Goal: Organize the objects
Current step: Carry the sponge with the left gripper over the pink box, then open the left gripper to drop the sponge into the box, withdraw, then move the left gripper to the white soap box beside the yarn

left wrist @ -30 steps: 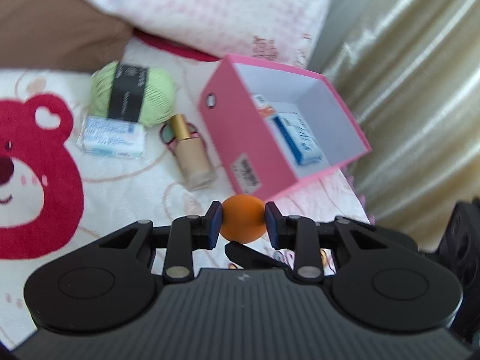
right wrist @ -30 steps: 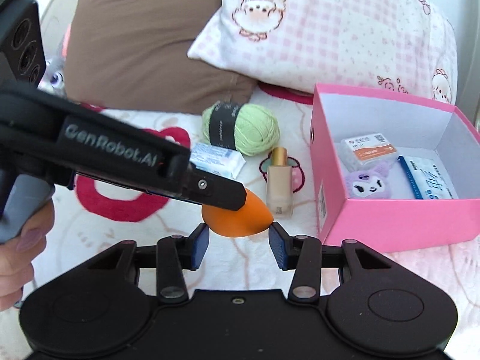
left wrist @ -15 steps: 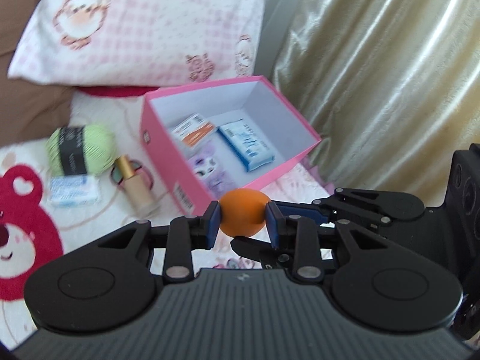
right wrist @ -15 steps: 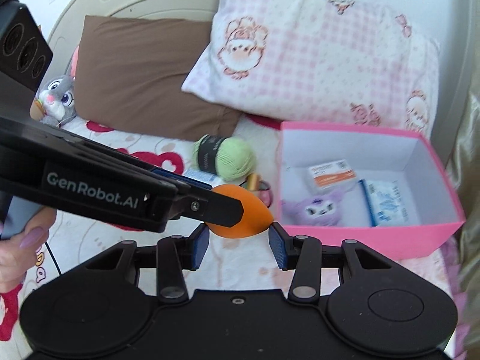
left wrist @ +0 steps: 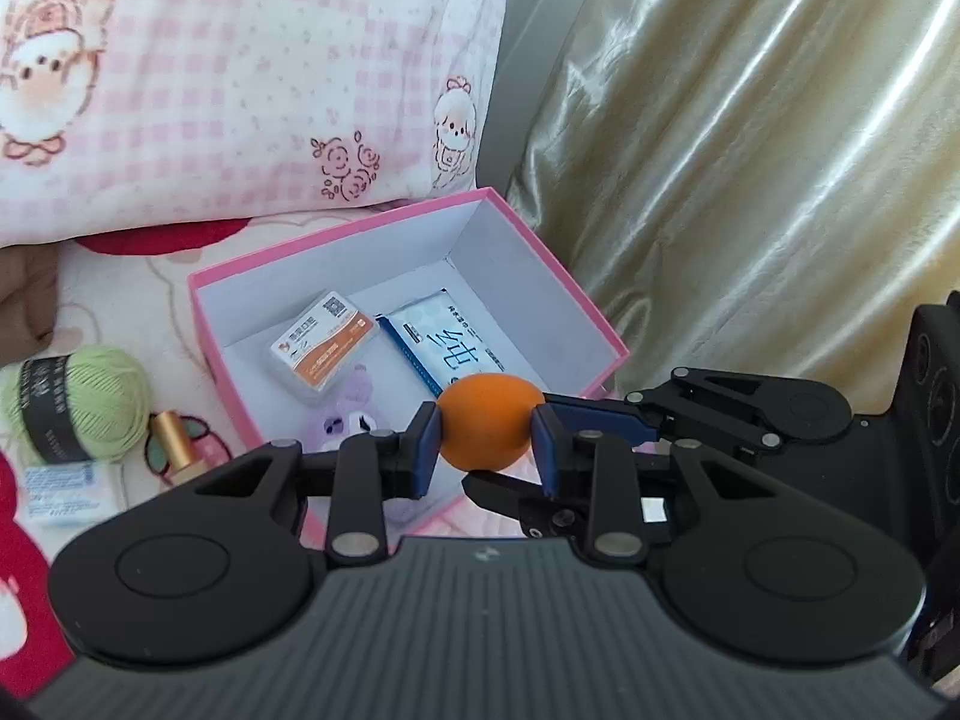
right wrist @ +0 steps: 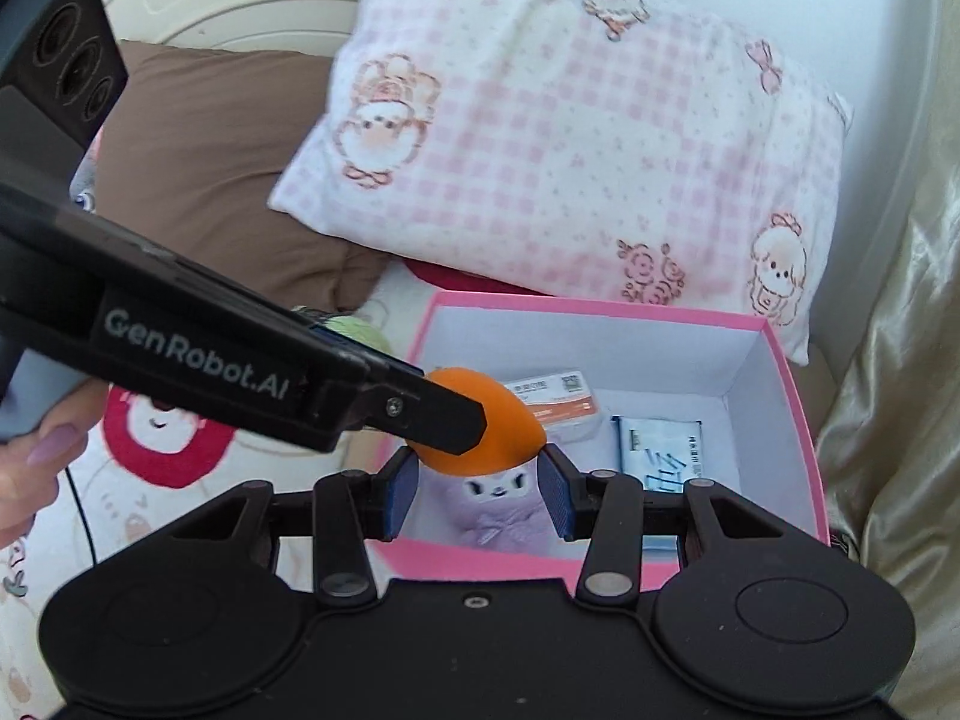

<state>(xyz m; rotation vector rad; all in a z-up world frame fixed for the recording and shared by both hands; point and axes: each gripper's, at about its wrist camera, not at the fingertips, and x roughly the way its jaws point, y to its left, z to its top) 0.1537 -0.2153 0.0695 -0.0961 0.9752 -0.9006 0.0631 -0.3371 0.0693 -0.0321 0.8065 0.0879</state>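
My left gripper (left wrist: pixel 487 441) is shut on an orange egg-shaped sponge (left wrist: pixel 489 420) and holds it above the near edge of the open pink box (left wrist: pixel 594 312). In the right wrist view the sponge (right wrist: pixel 510 432) hangs over the box (right wrist: pixel 798 420), just ahead of my right gripper (right wrist: pixel 477 495), which is open and empty. The box holds an orange-and-white packet (left wrist: pixel 324 348), a blue-and-white tissue pack (left wrist: pixel 450 348) and a purple plush (right wrist: pixel 498 504).
A green yarn ball (left wrist: pixel 78 402), a gold-capped foundation bottle (left wrist: pixel 174 438) and a small white-blue pack (left wrist: pixel 66 492) lie on the bear blanket left of the box. A pink checked pillow (right wrist: pixel 570 150) and brown pillow (right wrist: pixel 204 180) lie behind. A gold curtain (left wrist: pixel 750 150) hangs at right.
Both grippers have moved forward and right toward the pink box. The sponge held by the left gripper is now over the box instead of over the blanket.
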